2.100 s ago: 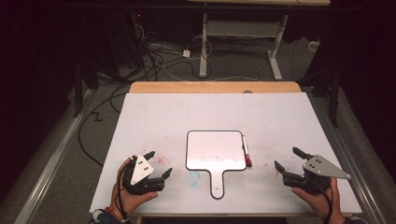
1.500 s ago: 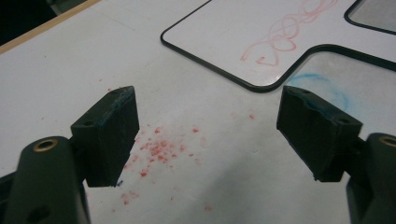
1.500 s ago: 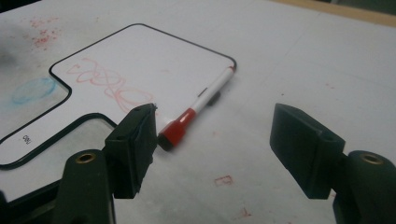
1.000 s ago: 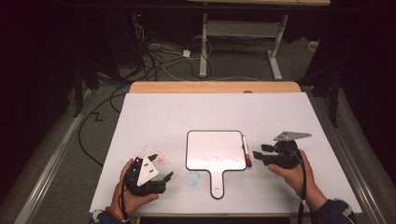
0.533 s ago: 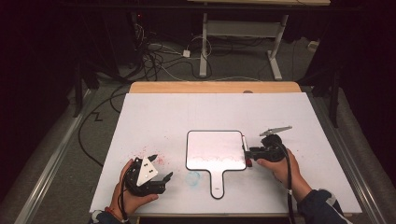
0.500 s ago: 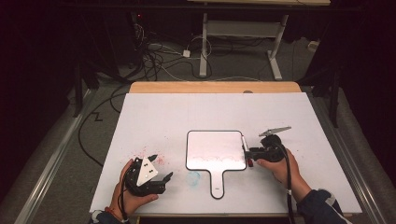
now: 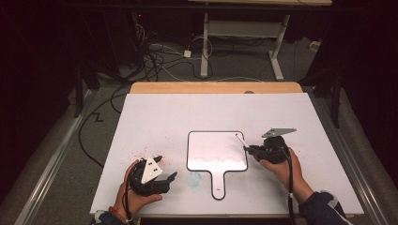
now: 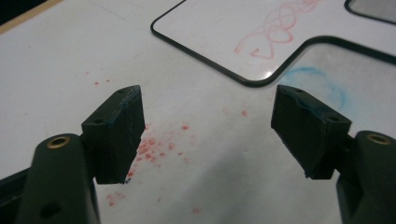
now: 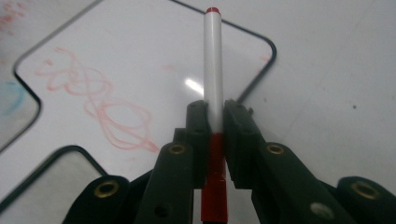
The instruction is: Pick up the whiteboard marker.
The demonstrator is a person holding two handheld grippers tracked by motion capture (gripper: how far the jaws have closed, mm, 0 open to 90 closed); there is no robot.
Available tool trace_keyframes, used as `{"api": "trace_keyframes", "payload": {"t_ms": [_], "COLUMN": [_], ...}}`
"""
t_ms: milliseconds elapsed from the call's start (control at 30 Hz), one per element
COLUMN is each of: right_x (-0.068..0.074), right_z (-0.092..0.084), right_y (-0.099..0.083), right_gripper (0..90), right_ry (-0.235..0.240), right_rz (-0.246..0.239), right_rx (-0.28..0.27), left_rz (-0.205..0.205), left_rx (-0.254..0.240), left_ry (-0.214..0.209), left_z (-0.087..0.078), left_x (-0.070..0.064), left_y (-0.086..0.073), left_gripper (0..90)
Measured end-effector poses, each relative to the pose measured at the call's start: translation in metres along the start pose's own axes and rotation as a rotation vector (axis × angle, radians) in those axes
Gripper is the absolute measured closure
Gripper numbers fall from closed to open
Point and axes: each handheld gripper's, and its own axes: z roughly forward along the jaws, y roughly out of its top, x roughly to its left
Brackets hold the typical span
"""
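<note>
A small whiteboard with a handle lies mid-table, with a red scribble on it. At its right edge my right gripper has just closed on a white marker with a red cap. In the right gripper view the pads clamp the marker near the cap, and its far end points over the whiteboard. My left gripper rests at the front left, open. Its jaws have just closed a little, with nothing between them.
Red specks dot the white tabletop near the left gripper, and a blue smudge sits left of the board's handle. A wooden strip edges the far side. Cables and desk legs stand on the floor beyond.
The right hand came in from the table's right side to the board's right edge, and its gripper shut on the marker that lay there. The left hand stayed put.
</note>
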Motion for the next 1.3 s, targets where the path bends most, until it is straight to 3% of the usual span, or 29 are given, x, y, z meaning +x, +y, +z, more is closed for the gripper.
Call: {"api": "trace_keyframes", "payload": {"t_ms": [67,100,133,167,233,300,333,367,433,533,567,667,733,867,1033,1133,1233,1300], "right_x": [0.006,0.009,0.013,0.013,0.026,0.035,0.039,0.044,0.052,0.064,0.067,0.076,0.08,0.085,0.086,0.086,0.088,0.09], "right_z": [-0.006,-0.008,-0.011,-0.011,-0.014,-0.015,-0.017,-0.018,-0.02,-0.022,-0.022,-0.022,-0.022,-0.022,-0.022,-0.02,-0.017,-0.016], "right_y": [0.003,0.005,0.006,0.006,0.01,0.013,0.014,0.015,0.018,0.019,0.019,0.016,0.014,0.012,0.009,0.007,0.006,0.006], "right_gripper": [81.7,81.7,81.7,81.7,81.7,81.8,81.8,81.8,81.8,81.8,81.8,81.8,81.8,81.8,81.8,81.8,81.8,81.7], "right_ry": [0.02,0.025,0.037,0.037,0.048,0.048,0.063,0.073,0.081,0.106,0.111,0.12,0.119,0.116,0.08,0.049,0.022,0.009], "right_rz": [-0.012,-0.024,-0.032,-0.032,-0.076,-0.103,-0.109,-0.123,-0.144,-0.183,-0.193,-0.22,-0.239,-0.265,-0.291,-0.31,-0.336,-0.348], "right_rx": [-0.055,-0.076,-0.105,-0.105,-0.16,-0.188,-0.209,-0.236,-0.266,-0.313,-0.328,-0.354,-0.361,-0.365,-0.368,-0.353,-0.344,-0.337], "left_rz": [-0.015,-0.03,-0.035,-0.035,-0.027,-0.032,-0.057,-0.057,-0.108,-0.133,-0.147,-0.157,-0.185,-0.21,-0.194,-0.187,-0.165,-0.142], "left_rx": [-0.009,-0.039,-0.054,-0.054,-0.111,-0.121,-0.127,-0.127,-0.161,-0.184,-0.214,-0.236,-0.248,-0.281,-0.301,-0.295,-0.279,-0.283], "left_ry": [-0.015,-0.06,-0.079,-0.079,-0.138,-0.152,-0.191,-0.191,-0.235,-0.268,-0.306,-0.324,-0.367,-0.399,-0.402,-0.405,-0.395,-0.412], "left_z": [0.001,0.004,0.005,0.005,0.009,0.011,0.018,0.018,0.029,0.036,0.041,0.046,0.052,0.059,0.061,0.063,0.064,0.065], "left_x": [0.0,-0.001,-0.002,-0.002,-0.005,-0.006,-0.005,-0.005,-0.006,-0.009,-0.013,-0.019,-0.023,-0.029,-0.035,-0.034,-0.035,-0.037], "left_y": [0.003,0.012,0.017,0.017,0.033,0.038,0.05,0.05,0.068,0.08,0.091,0.1,0.109,0.116,0.121,0.122,0.123,0.123], "left_gripper": [25.7,25.7,25.9,27.0,32.4,32.7,32.7,32.7,32.7,32.7,33.0,34.5,36.6,41.3,52.9,64.9,71.1,73.8]}}
